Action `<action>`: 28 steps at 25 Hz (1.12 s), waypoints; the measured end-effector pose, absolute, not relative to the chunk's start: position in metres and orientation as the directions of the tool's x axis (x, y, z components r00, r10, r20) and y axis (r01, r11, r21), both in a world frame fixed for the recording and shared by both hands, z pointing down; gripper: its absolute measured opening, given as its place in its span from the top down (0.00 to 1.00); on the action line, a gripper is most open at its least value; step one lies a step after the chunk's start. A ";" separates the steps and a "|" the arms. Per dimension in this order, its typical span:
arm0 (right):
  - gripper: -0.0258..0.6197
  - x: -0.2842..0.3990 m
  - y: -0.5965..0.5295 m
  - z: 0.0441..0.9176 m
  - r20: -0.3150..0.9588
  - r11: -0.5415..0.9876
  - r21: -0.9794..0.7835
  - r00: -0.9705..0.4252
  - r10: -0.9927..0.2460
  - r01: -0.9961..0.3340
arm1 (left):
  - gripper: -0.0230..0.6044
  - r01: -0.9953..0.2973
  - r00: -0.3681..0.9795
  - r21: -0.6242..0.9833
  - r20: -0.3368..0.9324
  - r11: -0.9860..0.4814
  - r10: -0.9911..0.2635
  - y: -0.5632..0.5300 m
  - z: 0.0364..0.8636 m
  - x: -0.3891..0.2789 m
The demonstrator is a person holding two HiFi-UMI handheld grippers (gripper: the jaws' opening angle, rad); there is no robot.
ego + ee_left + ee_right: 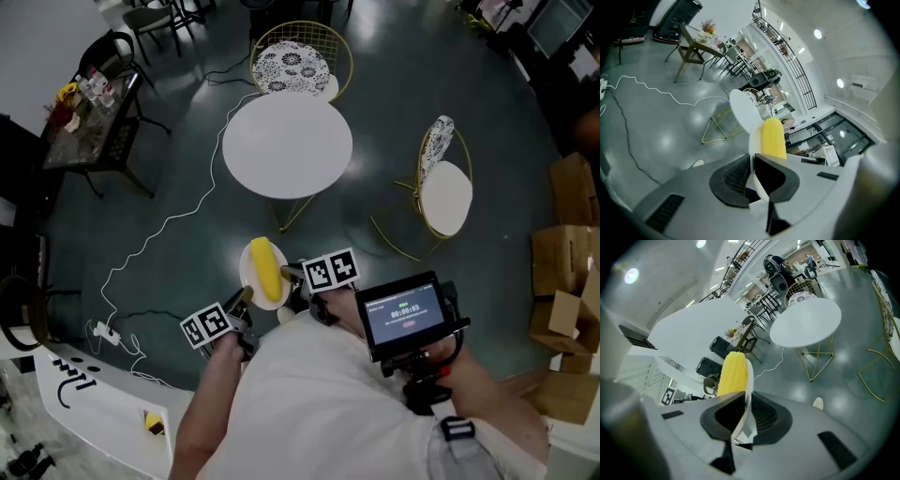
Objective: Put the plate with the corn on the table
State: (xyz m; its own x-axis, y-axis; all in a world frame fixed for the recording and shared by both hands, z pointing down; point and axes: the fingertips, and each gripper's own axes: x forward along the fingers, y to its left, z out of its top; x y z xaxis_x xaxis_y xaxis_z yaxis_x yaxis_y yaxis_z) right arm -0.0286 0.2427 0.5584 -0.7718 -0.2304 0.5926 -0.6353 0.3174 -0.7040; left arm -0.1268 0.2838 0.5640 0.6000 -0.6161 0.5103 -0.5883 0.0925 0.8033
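Observation:
A white plate (251, 277) carrying a yellow corn cob (267, 268) is held in the air over the floor, short of the round white table (287, 143). My left gripper (246, 299) is shut on the plate's near left rim. My right gripper (289, 275) is shut on its right rim. In the left gripper view the plate (753, 136) stands edge-on between the jaws, with the corn (773, 138) behind it and the table (741, 109) beyond. The right gripper view shows the plate's rim (748, 380) pinched, the corn (732, 373) on it, and the table (805, 322) ahead.
Two gold wire chairs stand by the table, one at its far side (298, 61) and one to the right (443, 187). A white cable (159, 231) snakes over the dark floor at left. Cardboard boxes (568, 281) are stacked at right. A dark side table (92, 117) holds small items.

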 end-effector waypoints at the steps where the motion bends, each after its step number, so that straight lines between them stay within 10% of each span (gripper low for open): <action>1: 0.89 -0.029 0.238 0.560 0.593 0.316 -0.705 -0.772 -0.228 -0.635 | 0.90 -0.589 0.599 0.802 0.513 0.095 -0.615 0.280 0.566 -0.127; 28: 0.89 -0.037 0.098 0.570 0.577 0.329 -0.721 -0.791 -0.203 -0.610 | 0.90 -0.629 0.572 0.771 0.549 0.104 -0.610 0.141 0.575 -0.133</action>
